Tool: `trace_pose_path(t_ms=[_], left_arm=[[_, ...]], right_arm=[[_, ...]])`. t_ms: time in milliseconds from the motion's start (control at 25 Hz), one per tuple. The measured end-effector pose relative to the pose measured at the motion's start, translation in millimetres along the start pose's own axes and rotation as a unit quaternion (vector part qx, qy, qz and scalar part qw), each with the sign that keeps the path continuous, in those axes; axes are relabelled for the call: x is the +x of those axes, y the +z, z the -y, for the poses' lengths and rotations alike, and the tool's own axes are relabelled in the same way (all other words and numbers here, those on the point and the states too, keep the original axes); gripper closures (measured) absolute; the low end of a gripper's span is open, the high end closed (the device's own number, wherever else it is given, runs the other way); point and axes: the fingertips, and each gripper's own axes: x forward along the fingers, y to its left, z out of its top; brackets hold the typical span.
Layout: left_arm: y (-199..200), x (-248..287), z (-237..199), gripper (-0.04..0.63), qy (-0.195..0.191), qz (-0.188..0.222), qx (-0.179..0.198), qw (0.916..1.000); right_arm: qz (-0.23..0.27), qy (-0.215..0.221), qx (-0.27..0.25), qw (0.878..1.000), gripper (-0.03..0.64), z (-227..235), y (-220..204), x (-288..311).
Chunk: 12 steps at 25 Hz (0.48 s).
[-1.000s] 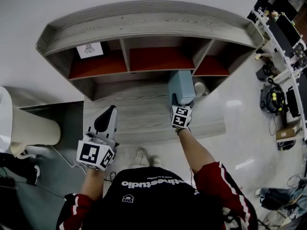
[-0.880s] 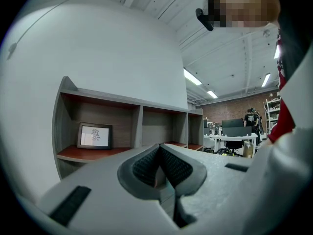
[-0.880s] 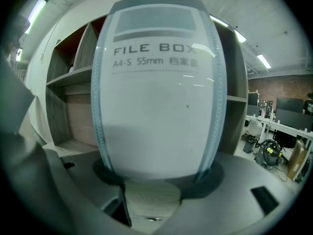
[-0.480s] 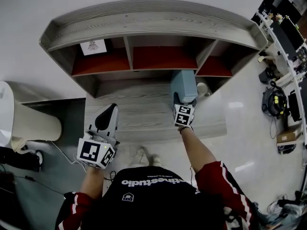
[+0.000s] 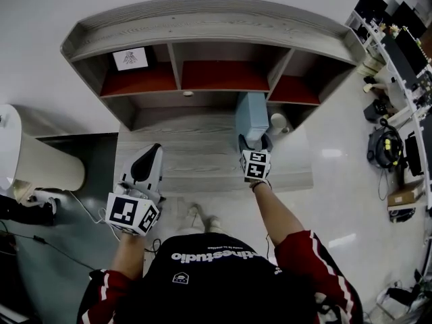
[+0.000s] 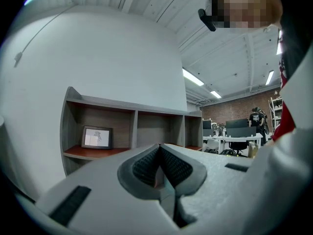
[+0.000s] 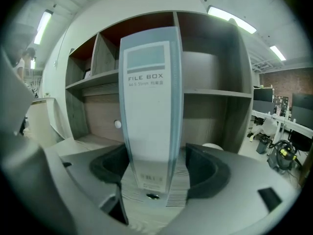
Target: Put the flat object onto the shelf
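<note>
Head view looks steeply down on the shelf (image 5: 202,20); both gripper views face it from close in front.

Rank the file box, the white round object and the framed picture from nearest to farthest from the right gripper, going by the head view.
1. The file box: upright between the opening jaws of the right gripper.
2. The white round object: just right of the box.
3. The framed picture: far left, in the left compartment of the shelf.
</note>
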Motion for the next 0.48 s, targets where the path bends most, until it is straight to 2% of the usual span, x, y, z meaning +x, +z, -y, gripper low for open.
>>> trace_pose_path(t_ms=[480], left_arm=[[5,-30,51,0.59,0.017,0.001,0.005,0.9999]], right_arm=[[0.006,0.053,0.004,0.999,0.253,-5,-23,-64]])
